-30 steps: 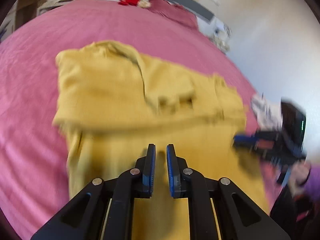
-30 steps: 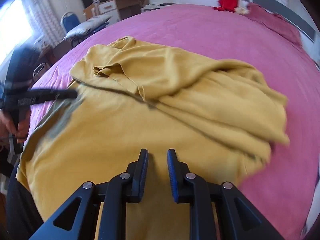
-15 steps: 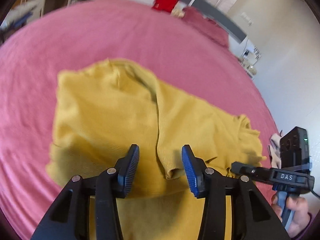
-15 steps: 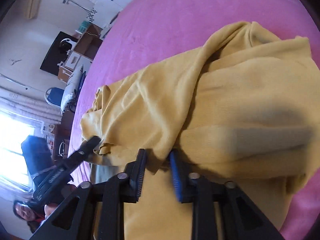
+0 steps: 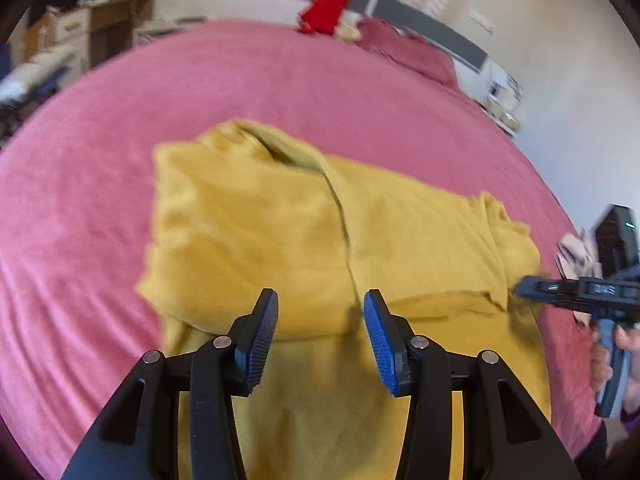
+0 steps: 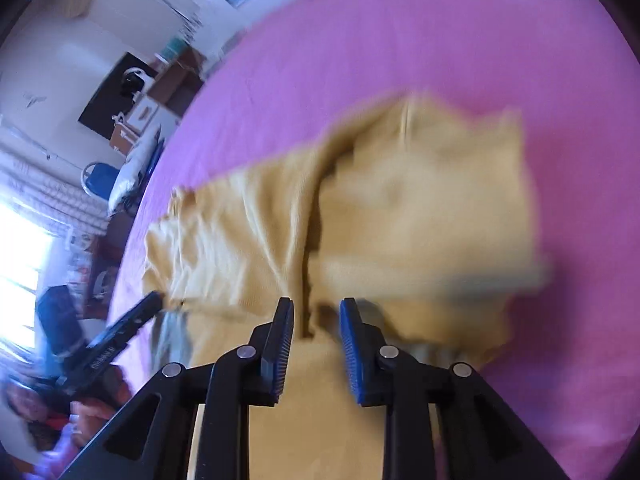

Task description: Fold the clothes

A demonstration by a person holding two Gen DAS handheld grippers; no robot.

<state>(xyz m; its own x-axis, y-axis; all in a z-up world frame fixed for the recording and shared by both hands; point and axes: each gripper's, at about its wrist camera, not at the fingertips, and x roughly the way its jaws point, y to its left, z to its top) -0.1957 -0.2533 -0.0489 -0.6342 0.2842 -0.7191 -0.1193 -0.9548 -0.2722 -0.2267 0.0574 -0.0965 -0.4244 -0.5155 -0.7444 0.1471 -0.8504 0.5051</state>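
With the mustard-yellow knitted sweater point(image 5: 320, 240) lying part-folded on the pink bedspread point(image 5: 80, 240), the left gripper point(image 5: 320, 334) and right gripper point(image 6: 316, 334) hovered over it spread and empty, so I judged the next fold needed fresh grips.

pink bedspread point(image 5: 280, 80) | red cloth point(image 5: 326, 6) | wooden dresser point(image 5: 108, 28) | blue chair point(image 6: 98, 172)

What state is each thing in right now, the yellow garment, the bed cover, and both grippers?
yellow garment: partly folded, top part doubled over, lying on the bed.
pink bed cover: spread out under the garment.
left gripper: open, above the garment, holding nothing.
right gripper: open, over the fold's edge, holding nothing.
red cloth: draped at the headboard.
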